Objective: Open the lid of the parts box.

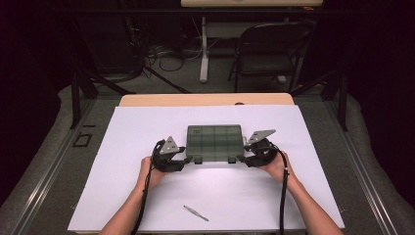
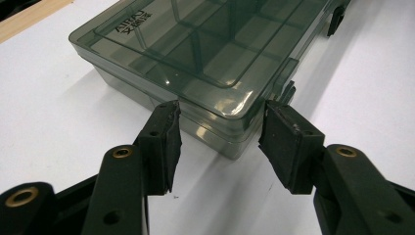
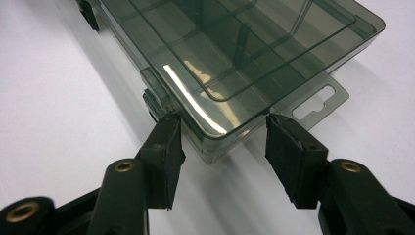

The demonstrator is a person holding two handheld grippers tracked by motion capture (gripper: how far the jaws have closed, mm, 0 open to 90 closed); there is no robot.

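2 hand-held grippers [image 1: 188,159] [image 1: 240,158] at smoky box [image 1: 215,142] corners

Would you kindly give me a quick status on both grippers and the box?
Left gripper and right gripper open, each straddling a near corner of the box. Box closed, flat on the white sheet. Tweezers lie nearer the person, well clear.

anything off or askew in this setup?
Nothing stands out. The compartment box lies flat and closed, square on the white sheet, no cracks visible. Left gripper and right gripper each straddle a near corner. Tweezers lie loose near the front edge.
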